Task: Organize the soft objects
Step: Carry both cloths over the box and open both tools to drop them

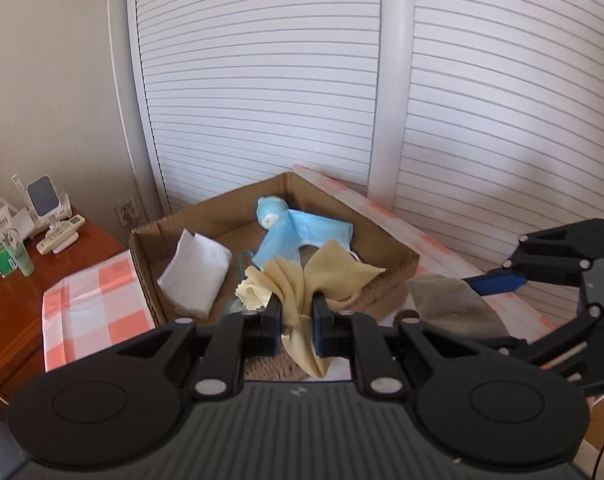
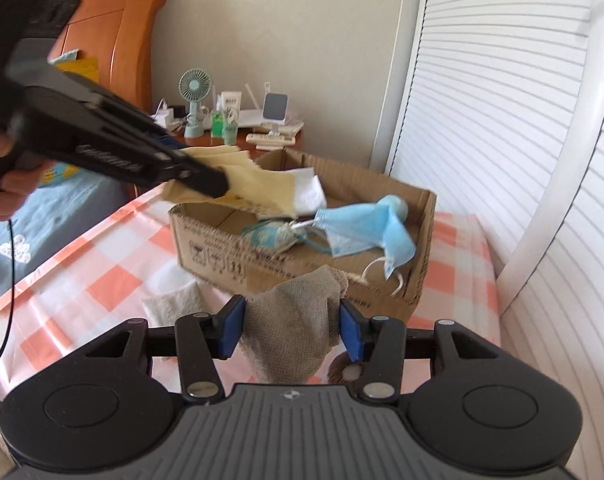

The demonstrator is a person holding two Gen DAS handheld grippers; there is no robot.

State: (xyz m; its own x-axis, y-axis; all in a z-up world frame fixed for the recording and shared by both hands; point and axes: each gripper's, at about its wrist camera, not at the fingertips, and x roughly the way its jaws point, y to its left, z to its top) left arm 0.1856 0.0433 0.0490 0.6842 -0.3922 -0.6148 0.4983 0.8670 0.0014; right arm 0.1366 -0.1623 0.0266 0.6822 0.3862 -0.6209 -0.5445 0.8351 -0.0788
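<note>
checked orange-and-white worktop carries an open cardboard box; left claw clenches pale yellow cloth above it, right claw grips grey-brown knitted cloth.

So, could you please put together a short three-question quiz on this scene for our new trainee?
1. True or false: the left tool is shut on the yellow cloth.
2. Which cloth hangs between the fingers of the right tool? A) white folded cloth B) grey-beige cloth C) blue face mask
3. Fill in: the blue face mask lies inside the ____.

Key
1. True.
2. B, the grey-beige cloth.
3. The cardboard box, which also holds the white folded cloth.
</note>
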